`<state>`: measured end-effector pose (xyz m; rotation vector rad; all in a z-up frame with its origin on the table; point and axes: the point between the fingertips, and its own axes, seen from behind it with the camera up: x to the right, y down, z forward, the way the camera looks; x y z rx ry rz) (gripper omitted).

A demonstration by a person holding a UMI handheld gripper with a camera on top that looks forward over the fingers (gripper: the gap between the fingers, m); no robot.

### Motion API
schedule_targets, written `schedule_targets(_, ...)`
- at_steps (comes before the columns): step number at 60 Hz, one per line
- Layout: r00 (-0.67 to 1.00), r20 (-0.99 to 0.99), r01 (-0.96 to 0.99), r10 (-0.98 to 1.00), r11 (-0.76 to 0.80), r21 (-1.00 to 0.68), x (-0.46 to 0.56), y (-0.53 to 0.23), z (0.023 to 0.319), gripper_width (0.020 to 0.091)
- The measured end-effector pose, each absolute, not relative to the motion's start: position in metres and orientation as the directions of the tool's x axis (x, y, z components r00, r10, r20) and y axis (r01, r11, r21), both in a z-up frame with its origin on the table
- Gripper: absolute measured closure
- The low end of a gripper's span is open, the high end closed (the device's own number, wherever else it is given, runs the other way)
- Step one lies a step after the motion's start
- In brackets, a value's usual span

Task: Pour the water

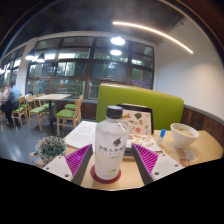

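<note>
**Water bottle upright between the tongs on a café desk**

The tongs [110, 160] point forward and level over the desk [195, 150], their two fingers reaching in from below with the magenta pads [78, 158] facing inward. A clear plastic water bottle [110, 143] stands upright between the fingers, white cap on top and a label with dark lettering across its middle. The bottle rests on a round red coaster [104, 177] that lies on the desk right between the fingertips. Both pads sit close against the bottle's lower sides, so the tongs are narrowed about it; whether both actually press on the plastic cannot be told from this view, and the bottle is carried by the coaster beneath it. The hand that holds the tongs is out of view.

Beyond the right finger a pale bowl [183, 133] stands on the desk, well apart from the bottle. Just behind the bottle, on the right, lies a printed card or menu [137, 123] with coloured pictures, and behind the bottle on the left lies a sheet of white paper [82, 132]. Off the left finger a small potted plant [49, 148] with pale green leaves sits near the desk edge.

Farther ahead is a lime-green bench back [140, 100], then chairs and other tables before a wall of large windows [70, 65]. A person [9, 100] sits far off to the left.
</note>
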<state>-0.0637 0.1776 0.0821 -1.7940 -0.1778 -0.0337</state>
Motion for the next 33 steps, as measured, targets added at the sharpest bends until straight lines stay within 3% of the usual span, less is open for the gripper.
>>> schedule_targets(8,0.984,0.141,0.16,0.104,-0.201,-0.966,-0.058,0.128,0.102,0.0278)
schedule_targets(33,0.969,-0.05,-0.004,0.242,-0.183,-0.983,-0.058,-0.094,0.156,0.0277)
